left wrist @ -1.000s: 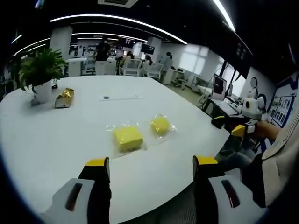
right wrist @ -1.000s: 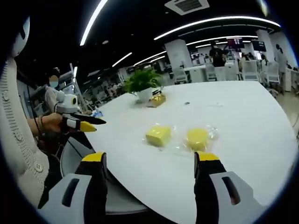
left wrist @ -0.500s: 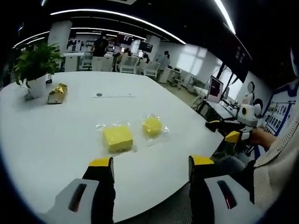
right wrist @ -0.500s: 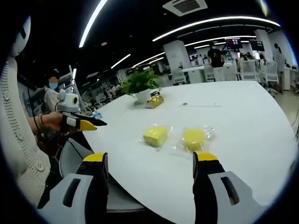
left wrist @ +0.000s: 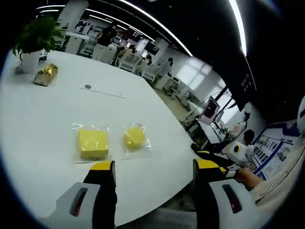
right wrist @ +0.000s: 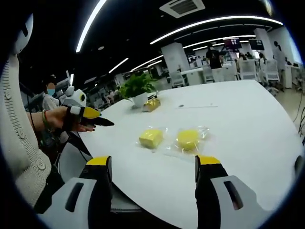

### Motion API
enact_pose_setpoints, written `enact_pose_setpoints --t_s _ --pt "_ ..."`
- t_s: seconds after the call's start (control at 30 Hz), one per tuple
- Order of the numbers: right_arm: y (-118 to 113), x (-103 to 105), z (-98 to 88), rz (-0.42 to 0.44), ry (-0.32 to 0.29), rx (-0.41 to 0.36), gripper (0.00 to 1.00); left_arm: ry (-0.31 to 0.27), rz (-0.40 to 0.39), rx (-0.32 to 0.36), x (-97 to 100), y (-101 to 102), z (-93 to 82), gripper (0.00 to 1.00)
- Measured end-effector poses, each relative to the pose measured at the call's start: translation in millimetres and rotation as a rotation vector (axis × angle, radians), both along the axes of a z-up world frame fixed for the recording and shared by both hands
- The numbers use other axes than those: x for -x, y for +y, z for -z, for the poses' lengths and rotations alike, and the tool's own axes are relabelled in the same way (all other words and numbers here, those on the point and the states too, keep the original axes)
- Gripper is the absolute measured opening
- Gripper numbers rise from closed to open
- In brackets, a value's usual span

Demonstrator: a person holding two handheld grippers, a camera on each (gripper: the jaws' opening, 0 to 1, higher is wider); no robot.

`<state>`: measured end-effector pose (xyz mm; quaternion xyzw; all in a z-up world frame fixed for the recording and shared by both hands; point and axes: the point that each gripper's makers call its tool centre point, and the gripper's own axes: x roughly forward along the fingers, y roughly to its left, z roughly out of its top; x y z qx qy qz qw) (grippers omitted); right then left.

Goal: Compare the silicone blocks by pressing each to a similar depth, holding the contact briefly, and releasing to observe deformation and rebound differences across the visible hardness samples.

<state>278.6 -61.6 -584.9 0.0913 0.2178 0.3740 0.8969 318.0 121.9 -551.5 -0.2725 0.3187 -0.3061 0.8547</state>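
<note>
2 yellow silicone samples, each sealed in a clear crinkled wrapper, lie side by side on the glossy white worktop (left wrist: 43, 114): a square block (left wrist: 92, 143) at lower left of the left gripper view and a round block (left wrist: 135, 137) just to its right. Both probably yield softly under pressure, and the slick film may slide, so pressing straight down on each top face looks safest. The left hand-held gripper (left wrist: 153, 171) hovers short of them with jaws spread wide, holding nothing; the right hand-held gripper (right wrist: 154, 166) is likewise parted and unloaded. A potted plant (right wrist: 137, 88) and gold packet (right wrist: 152, 104) sit farther back.
</note>
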Motion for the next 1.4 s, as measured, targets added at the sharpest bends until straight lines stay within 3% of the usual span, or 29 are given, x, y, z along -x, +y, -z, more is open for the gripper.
enact_pose_setpoints --t_s 0.23,0.43,0.6,0.9,1.4 --pt "-8.1 -1.0 3.4 0.028 0.010 -0.020 0.64 0.082 -0.069 0.149 -29.0 -15.9 -3.0 0.65" --pt "-14.8 0.5 7.5 0.042 0.029 -0.025 0.63 0.126 -0.081 0.185 -59.2 -27.5 -3.2 0.63" --pt "-18.6 0.5 11.8 0.054 0.041 -0.023 0.63 0.148 -0.062 0.160 -82.2 -36.3 4.6 0.66" --pt "-22.6 -3.9 15.3 0.074 0.062 -0.038 0.62 0.219 -0.029 0.062 -116.6 -40.4 49.2 0.65" --pt "-25.6 -7.9 26.1 0.096 0.102 -0.030 0.61 0.294 0.002 0.010 -147.5 -54.2 98.7 0.64"
